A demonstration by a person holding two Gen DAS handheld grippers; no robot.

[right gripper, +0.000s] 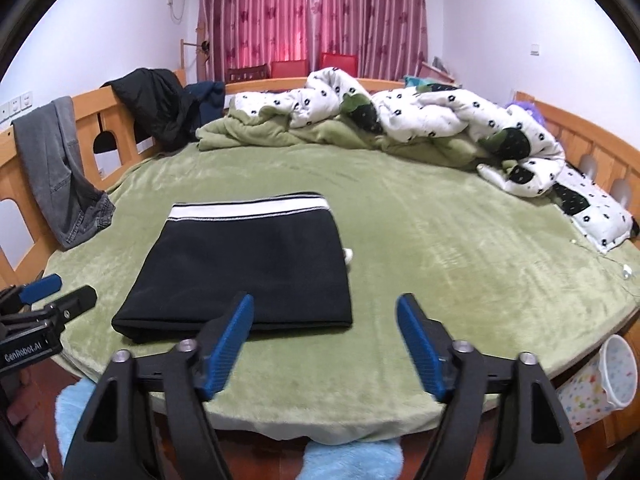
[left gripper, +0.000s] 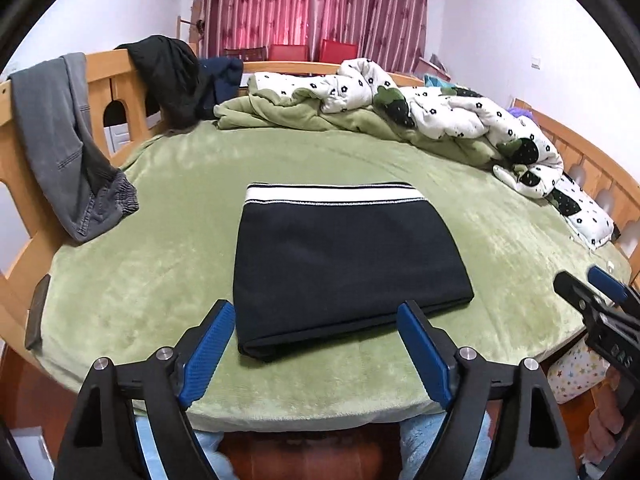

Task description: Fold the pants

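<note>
Your folded navy knit pants with the white striped waistband [left gripper: 348, 256] lie flat near the front edge of the green plush-covered bed [left gripper: 160, 280], waistband turned away from you, and they look like a finished compact rectangle, so the step in hand seems to be a last check and a clean exit. Your left gripper [left gripper: 316, 348] hangs just in front of the near folded edge with its jaws spread wide and nothing between them; your right gripper [right gripper: 326, 336] hovers by the near right corner, jaws likewise released and empty. If you tidy anything, press lightly on the near fold, where the layers bulge a little at the left corner, and avoid snagging the knit with a blue pad. Draw both tools straight back, not sideways, so the stack is not dragged. A small white bit [right gripper: 349, 256] shows at the right edge in the right wrist view; what it is I cannot tell.
</note>
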